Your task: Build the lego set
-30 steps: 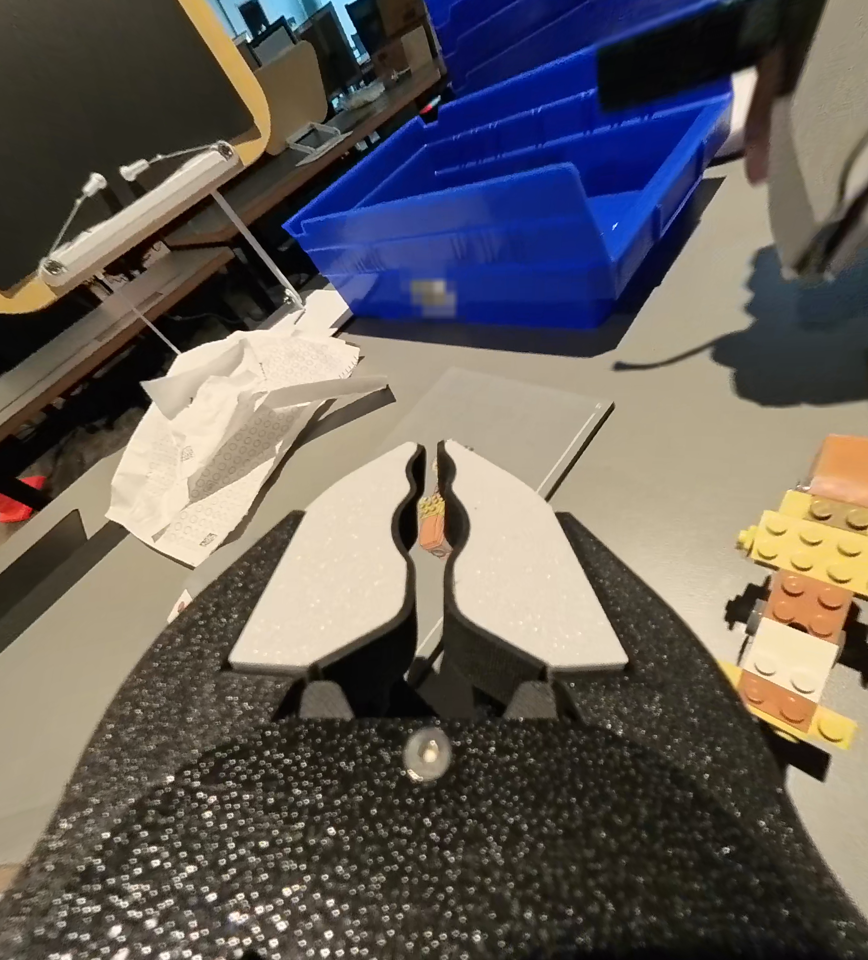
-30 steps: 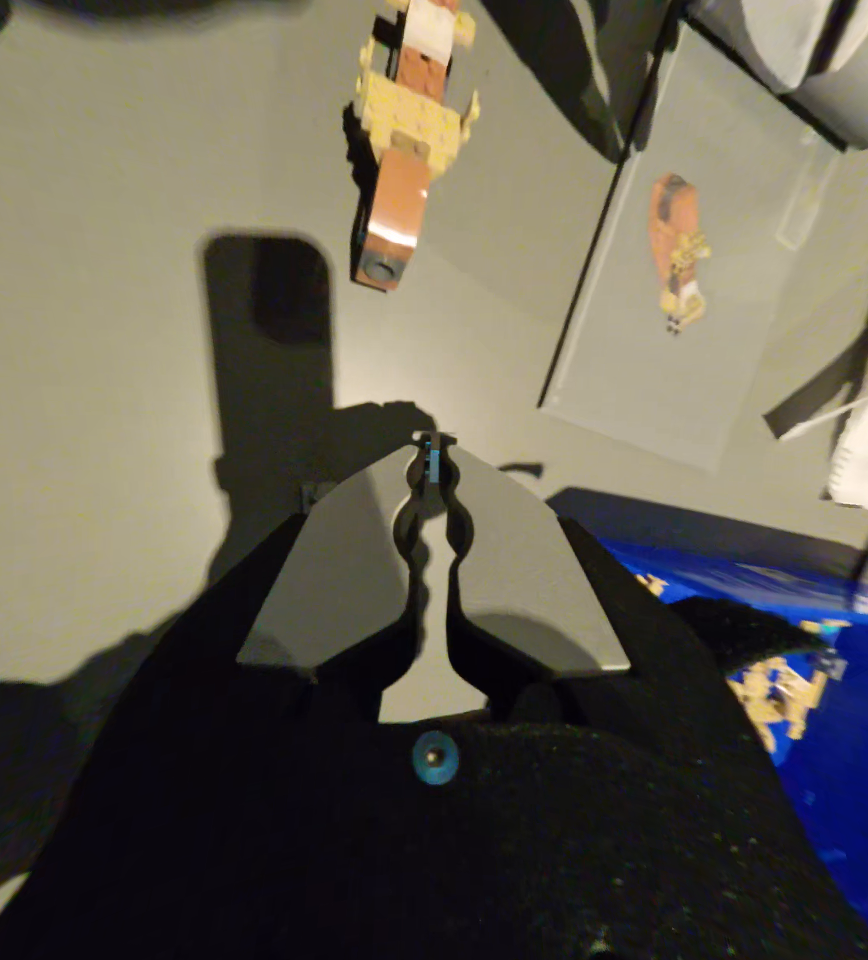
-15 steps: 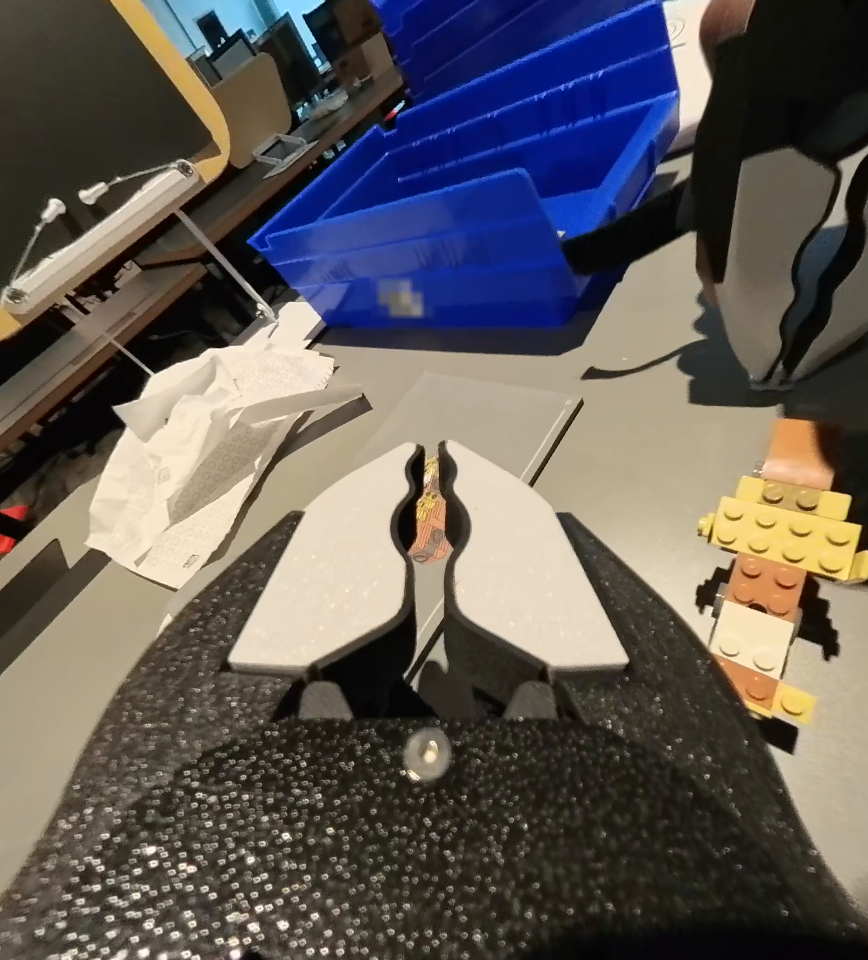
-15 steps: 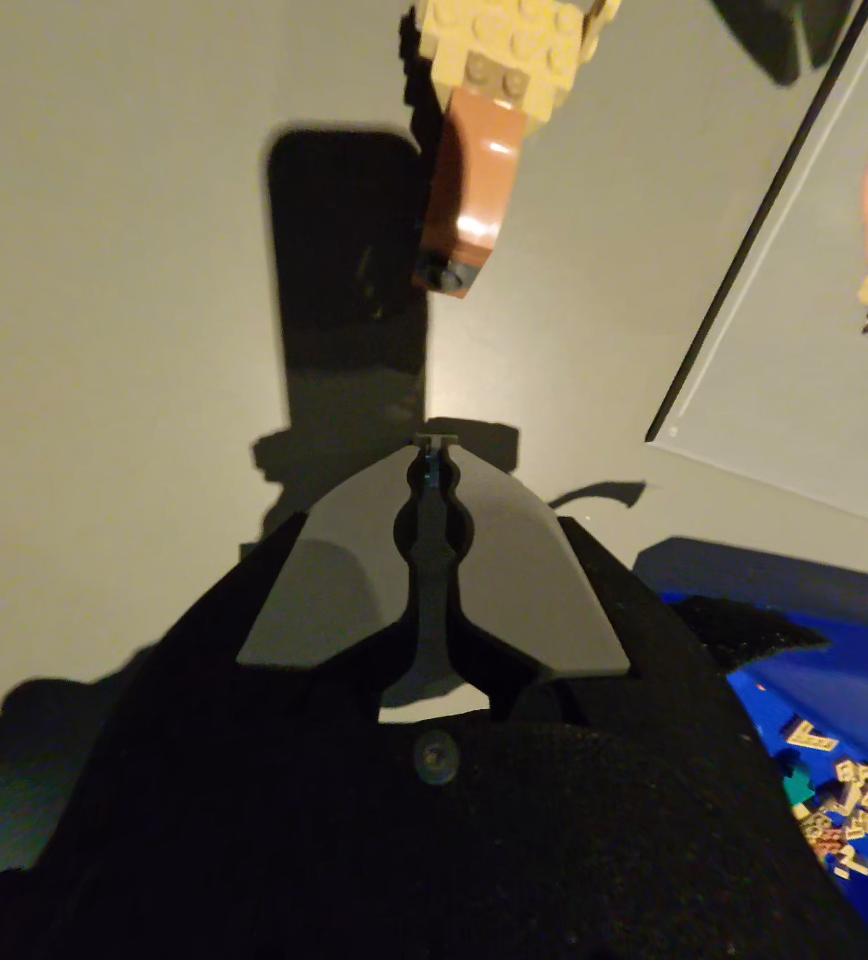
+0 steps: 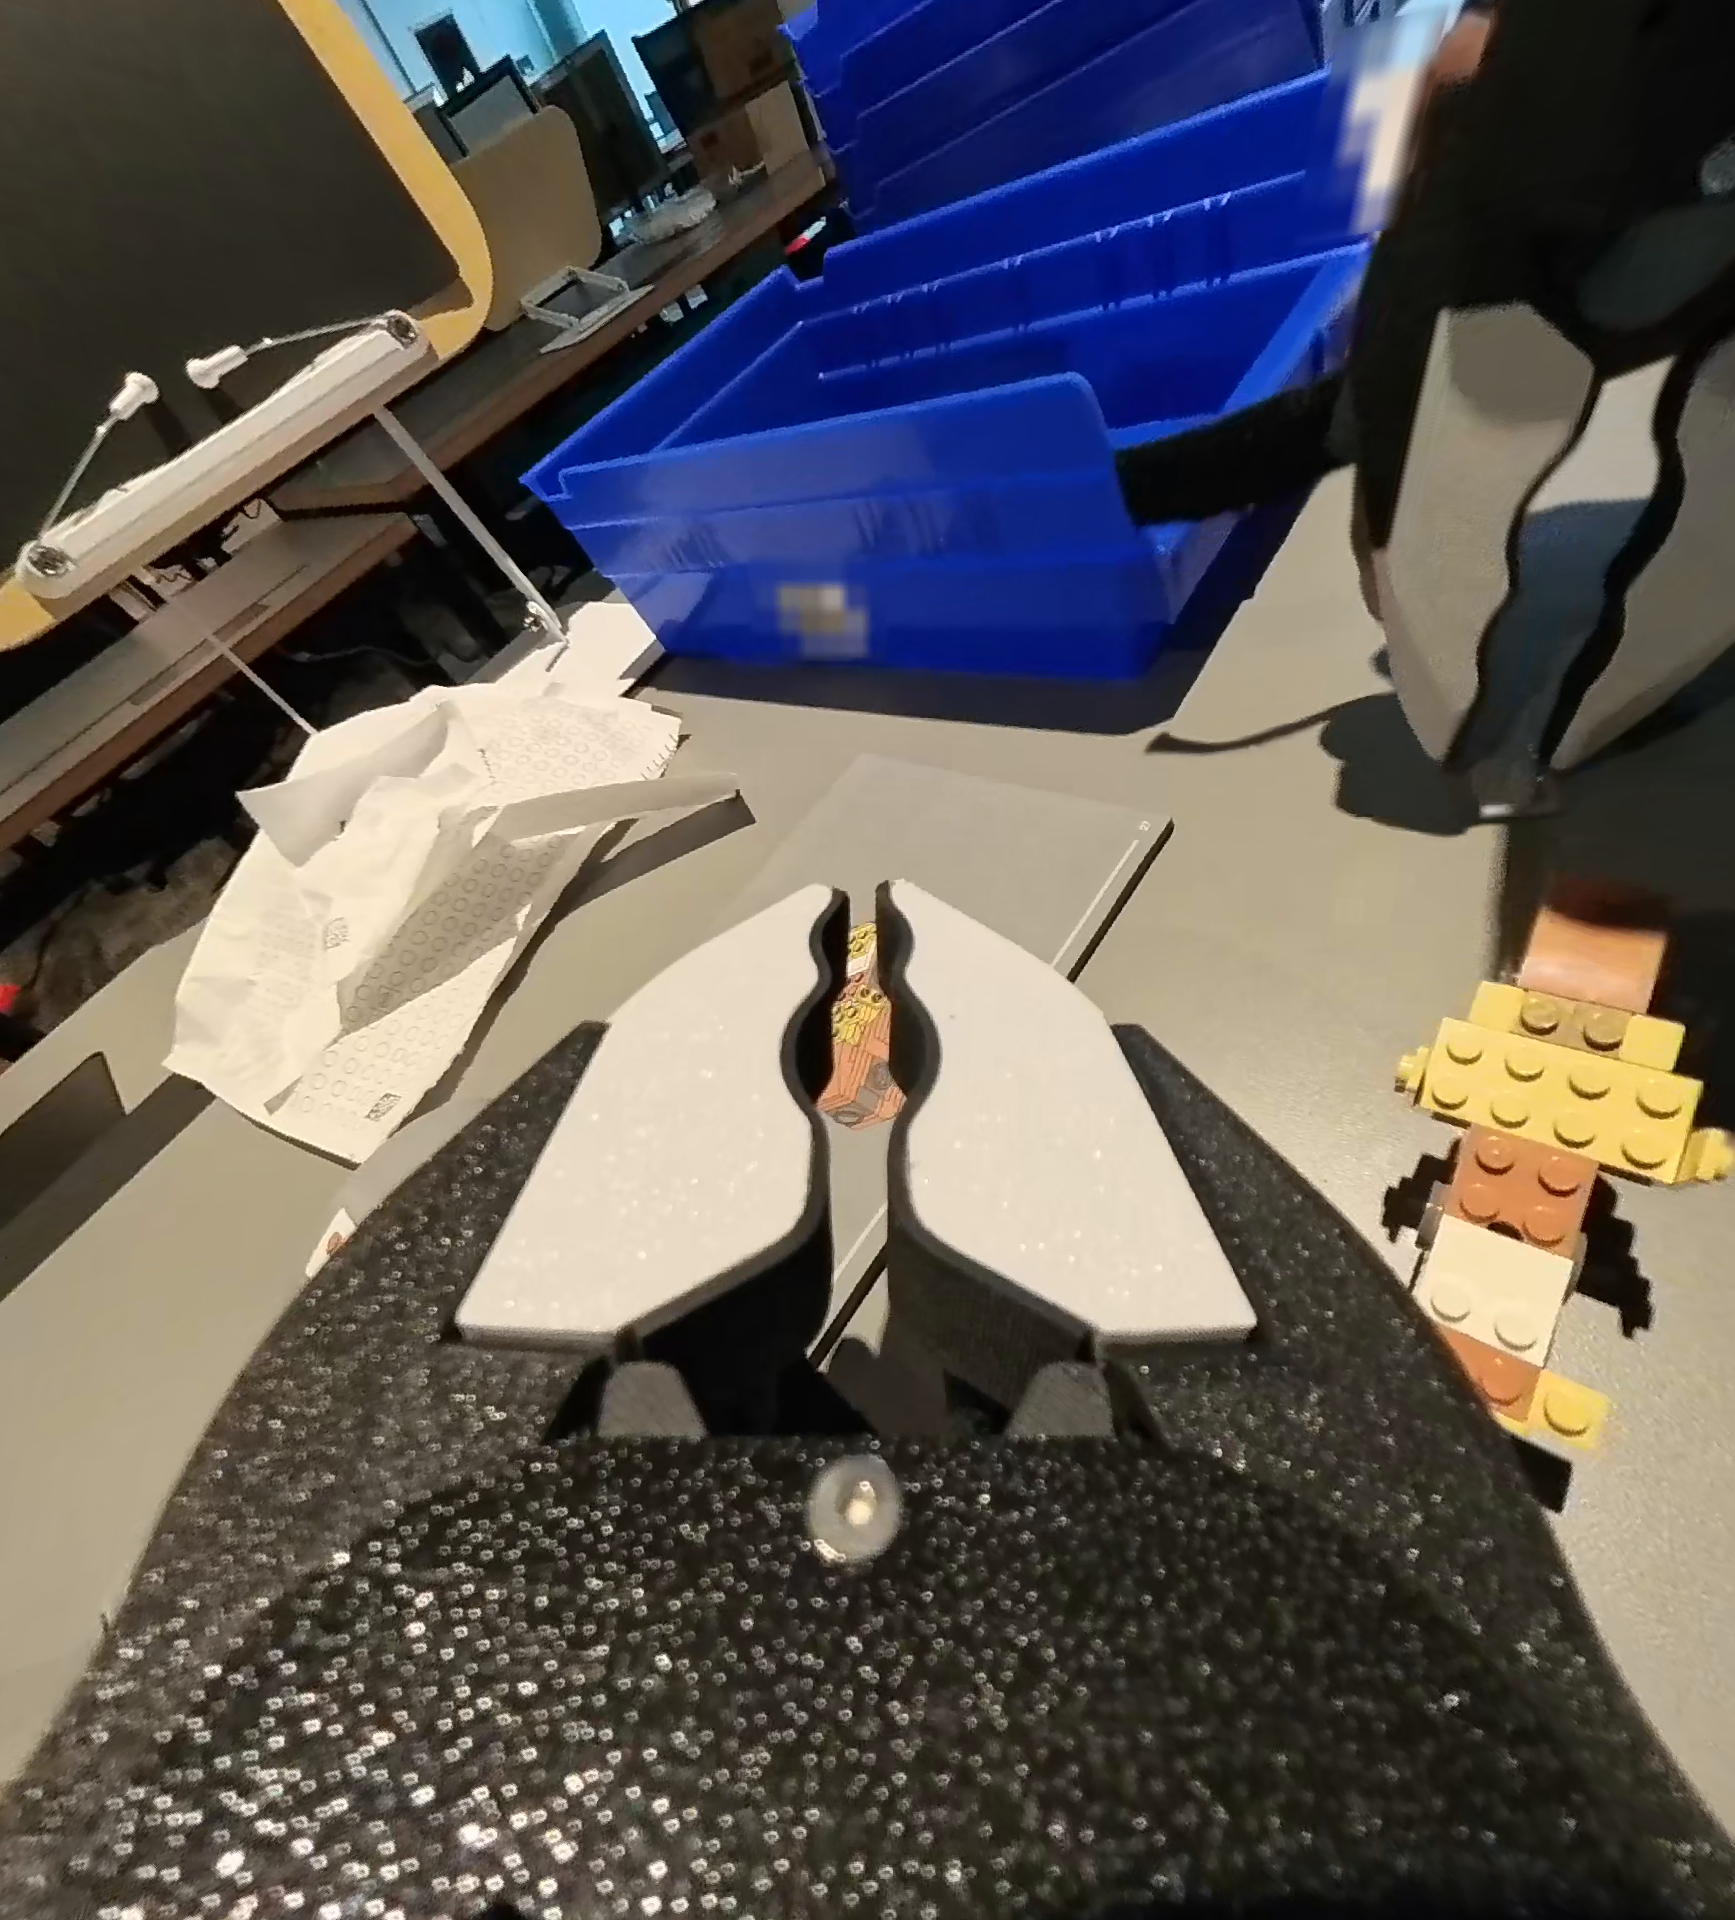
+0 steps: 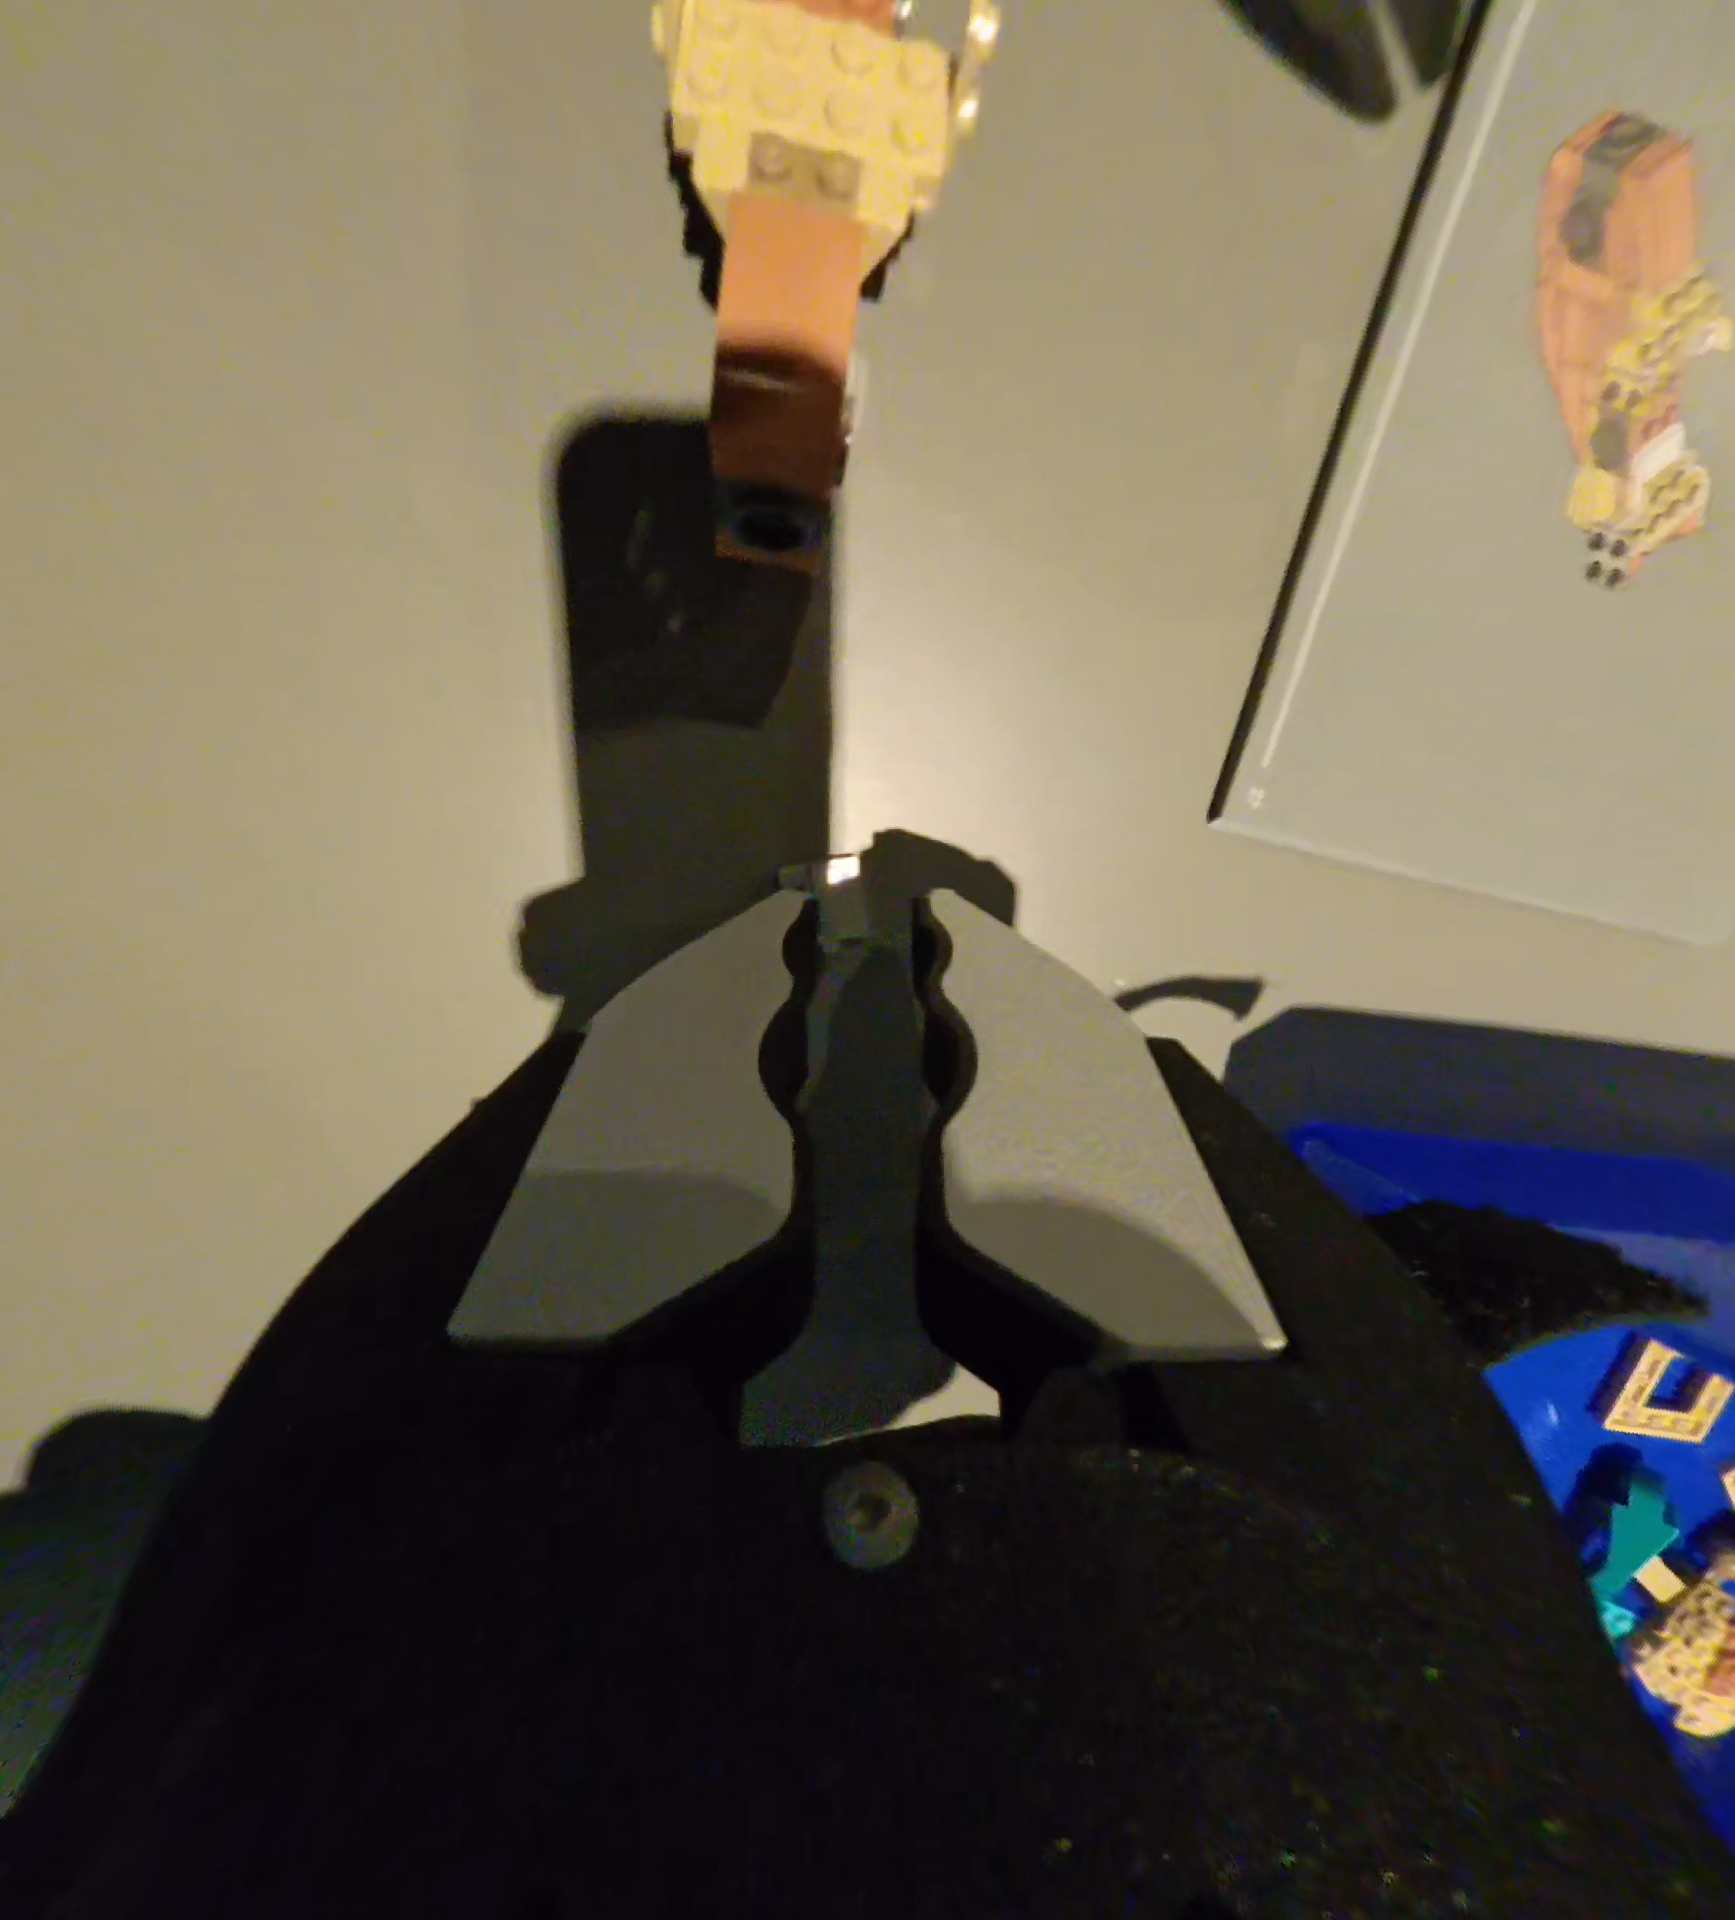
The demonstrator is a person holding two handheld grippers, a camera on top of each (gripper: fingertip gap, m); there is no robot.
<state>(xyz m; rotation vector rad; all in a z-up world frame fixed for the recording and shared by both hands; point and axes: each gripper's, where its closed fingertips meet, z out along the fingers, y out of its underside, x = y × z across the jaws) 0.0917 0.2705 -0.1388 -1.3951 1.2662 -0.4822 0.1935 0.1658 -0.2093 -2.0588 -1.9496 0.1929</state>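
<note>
A part-built lego model [image 5: 1559, 1091] of tan, brown and white bricks lies flat on the grey table to the right of my left gripper [image 5: 858, 899]. The left gripper's jaws are shut and hold nothing. My right gripper [image 6: 847, 894] is shut on a small dark grey piece [image 6: 837, 871] and hovers just short of the model's brown curved end [image 6: 785, 312]. The right gripper also shows in the left wrist view [image 5: 1512, 774], pointing down above the model's brown end.
An instruction sheet [image 6: 1465, 675] with a picture of the model lies beside the model, under my left gripper [image 5: 998, 862]. Blue bins [image 5: 946, 499] stand at the back; one holds loose pieces [image 6: 1725, 1621]. Crumpled paper bags [image 5: 406, 914] lie at the left table edge. The grippers' ends are close to 15 cm from one another.
My right gripper has moved toward the model's brown end with the small dark piece in it. The left gripper has stayed shut and shifted only slightly.
</note>
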